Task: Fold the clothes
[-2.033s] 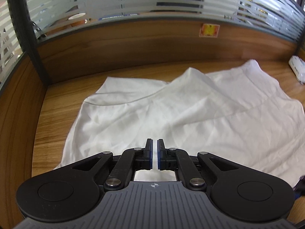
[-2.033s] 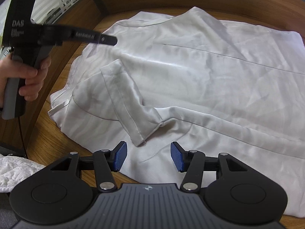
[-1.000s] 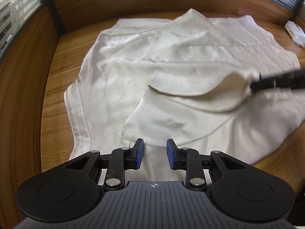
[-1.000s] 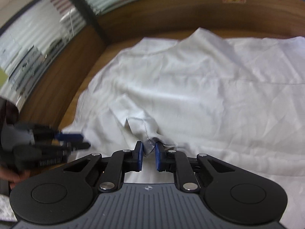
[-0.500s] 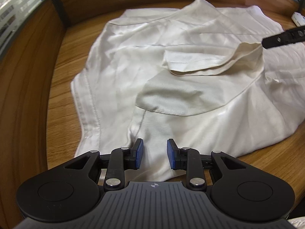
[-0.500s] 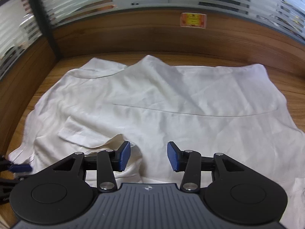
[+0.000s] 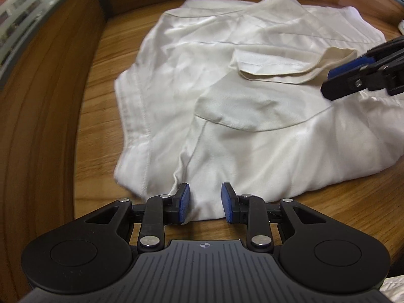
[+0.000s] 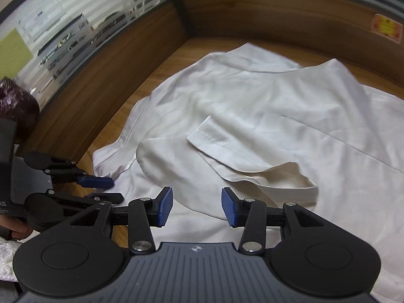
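Note:
A white short-sleeved shirt (image 7: pixel 252 126) lies spread on the wooden desk (image 7: pixel 96 136); it also shows in the right wrist view (image 8: pixel 277 116). One sleeve (image 8: pixel 242 156) is folded inward over the body; it also shows in the left wrist view (image 7: pixel 282 68). My left gripper (image 7: pixel 205 206) is open, its jaws either side of the shirt's near edge at the shoulder. It shows in the right wrist view (image 8: pixel 101 189) at the left. My right gripper (image 8: pixel 197 207) is open and empty just above the shirt, near the folded sleeve. It shows in the left wrist view (image 7: pixel 353 80) at the right.
Wooden partition walls (image 8: pixel 277 17) with striped glass above enclose the desk at the back and left. A quilted white cloth (image 8: pixel 7 255) lies at the lower left of the right wrist view. An orange sticker (image 8: pixel 386 30) is on the back wall.
My right gripper let go of the sleeve, which now lies folded over the shirt, and swung left. My left gripper moved closer to the shirt's near edge, still open.

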The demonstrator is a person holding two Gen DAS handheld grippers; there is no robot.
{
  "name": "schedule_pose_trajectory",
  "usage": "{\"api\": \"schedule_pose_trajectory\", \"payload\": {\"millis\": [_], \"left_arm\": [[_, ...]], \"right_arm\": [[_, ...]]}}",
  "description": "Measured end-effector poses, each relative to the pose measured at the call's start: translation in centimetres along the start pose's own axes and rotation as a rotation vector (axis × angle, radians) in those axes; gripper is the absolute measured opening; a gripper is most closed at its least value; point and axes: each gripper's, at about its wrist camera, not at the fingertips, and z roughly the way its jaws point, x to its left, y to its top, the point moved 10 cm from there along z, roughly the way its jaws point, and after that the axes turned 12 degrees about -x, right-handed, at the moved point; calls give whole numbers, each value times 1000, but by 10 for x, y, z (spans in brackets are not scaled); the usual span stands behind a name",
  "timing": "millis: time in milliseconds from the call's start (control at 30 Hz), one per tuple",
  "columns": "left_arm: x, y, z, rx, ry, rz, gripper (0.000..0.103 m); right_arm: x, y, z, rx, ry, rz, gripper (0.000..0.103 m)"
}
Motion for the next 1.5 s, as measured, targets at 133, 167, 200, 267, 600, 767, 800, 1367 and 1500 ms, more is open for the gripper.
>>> {"api": "schedule_pose_trajectory", "payload": {"millis": [133, 167, 200, 267, 600, 767, 800, 1367, 1500], "left_arm": [[7, 12, -4, -55, 24, -28, 39], [9, 14, -1, -51, 23, -42, 40], [11, 16, 2, -45, 25, -54, 40], [14, 19, 8, -36, 31, -65, 41], [11, 23, 28, -3, -34, -66, 12], [13, 21, 15, -10, -29, -44, 4], [15, 19, 12, -1, -23, -42, 4], [21, -13, 5, 59, 40, -36, 9], [21, -13, 6, 57, 46, -40, 10]], "right_arm": [[0, -2, 13, 32, 8, -22, 49], [-1, -2, 15, 39, 12, -27, 49], [-2, -3, 17, 44, 11, -32, 49], [-5, -3, 21, 54, 9, -43, 49], [-17, -4, 23, 65, -2, -35, 49], [-19, -5, 24, 61, 0, -28, 49], [-18, -5, 25, 62, 5, -30, 49], [-51, 19, 21, -101, -263, -106, 49], [-61, 20, 9, -119, -265, -61, 49]]}}
